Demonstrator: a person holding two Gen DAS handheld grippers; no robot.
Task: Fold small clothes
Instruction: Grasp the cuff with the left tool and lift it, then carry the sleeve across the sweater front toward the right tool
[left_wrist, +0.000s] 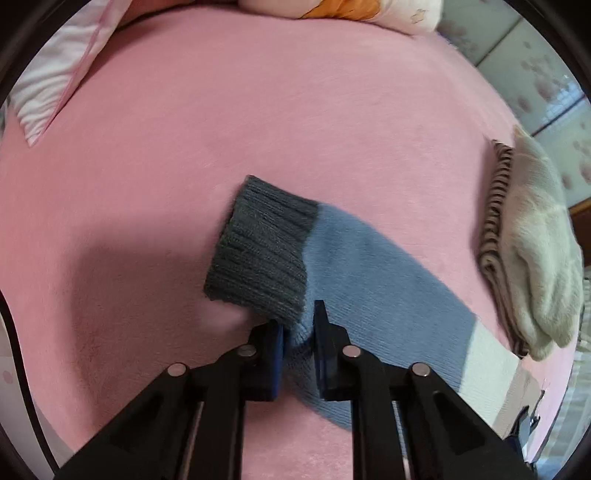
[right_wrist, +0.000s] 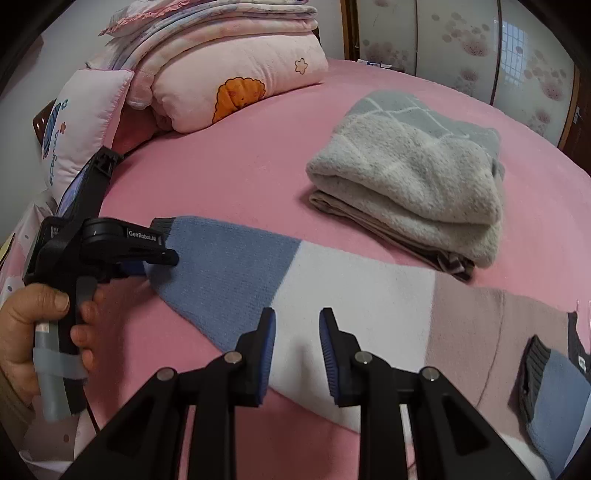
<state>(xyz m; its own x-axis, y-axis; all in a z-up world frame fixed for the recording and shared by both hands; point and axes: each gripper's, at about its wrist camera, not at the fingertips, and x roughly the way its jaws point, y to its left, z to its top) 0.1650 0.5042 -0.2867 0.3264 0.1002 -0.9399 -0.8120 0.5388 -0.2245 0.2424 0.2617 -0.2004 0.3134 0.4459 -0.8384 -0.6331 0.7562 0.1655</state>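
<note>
Jaws of my left gripper (left_wrist: 298, 332) pinch the blue sleeve (left_wrist: 369, 258) just behind its grey cuff (left_wrist: 258, 254); right gripper (right_wrist: 297, 343) hovers spread over the sweater (right_wrist: 354, 291) on the bed (right_wrist: 229, 166). I'd carry the sleeve inward low and flat — right jaws pinning the fold line.

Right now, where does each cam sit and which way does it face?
Left wrist: on the left claw, looking down its fingers at the sweater sleeve it pinches on the pink bed; only its own fingers show.
Right wrist: on the open right claw, facing the sleeve, pillows and folded pile; the person's left hand shows.
Shared: sleeve, bed, pile.
</note>
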